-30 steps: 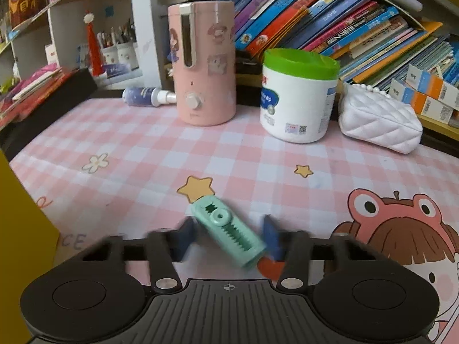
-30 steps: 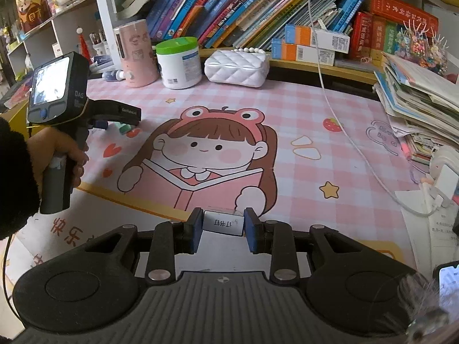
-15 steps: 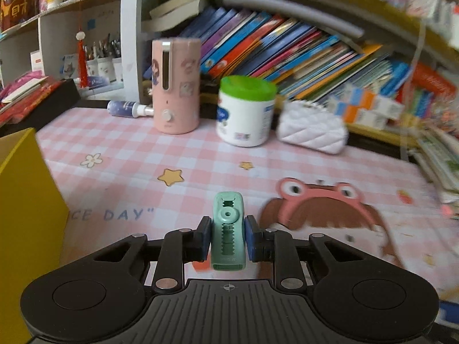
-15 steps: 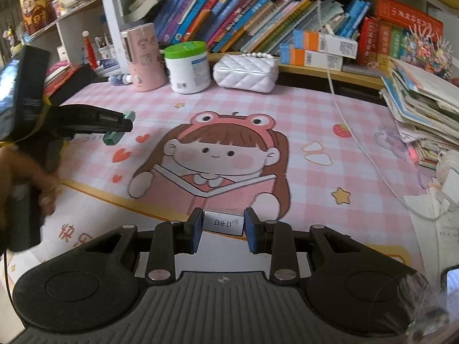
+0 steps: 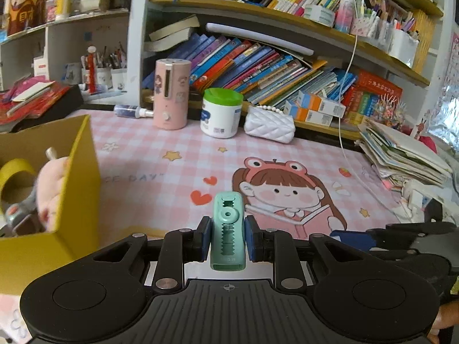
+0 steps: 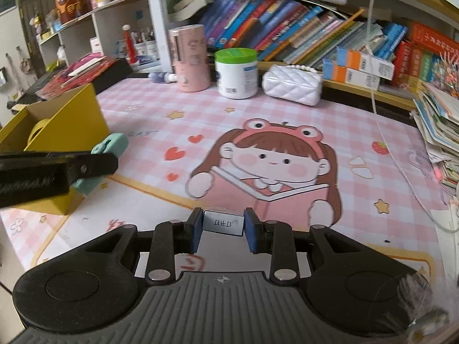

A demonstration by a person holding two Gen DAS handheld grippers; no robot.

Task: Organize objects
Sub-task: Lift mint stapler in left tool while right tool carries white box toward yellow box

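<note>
The left gripper [image 5: 227,238] was clamped on the green stapler [image 5: 228,229], upright between its pads; the right gripper [image 6: 223,230] pinched a small white box [image 6: 223,223].

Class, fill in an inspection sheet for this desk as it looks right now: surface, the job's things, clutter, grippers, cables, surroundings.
Surface: pink checked cartoon mat.
Job's things: green stapler in the left gripper; small white box in the right gripper; yellow box at the left, already holding a tape roll and plush toy.
Clutter: pink cylinder, green-lidded jar, white quilted purse, lying bottle.
Grippers: both shut on their items.
Cables: white cord across the mat's right side.
Surroundings: crowded bookshelves, paper stack.
</note>
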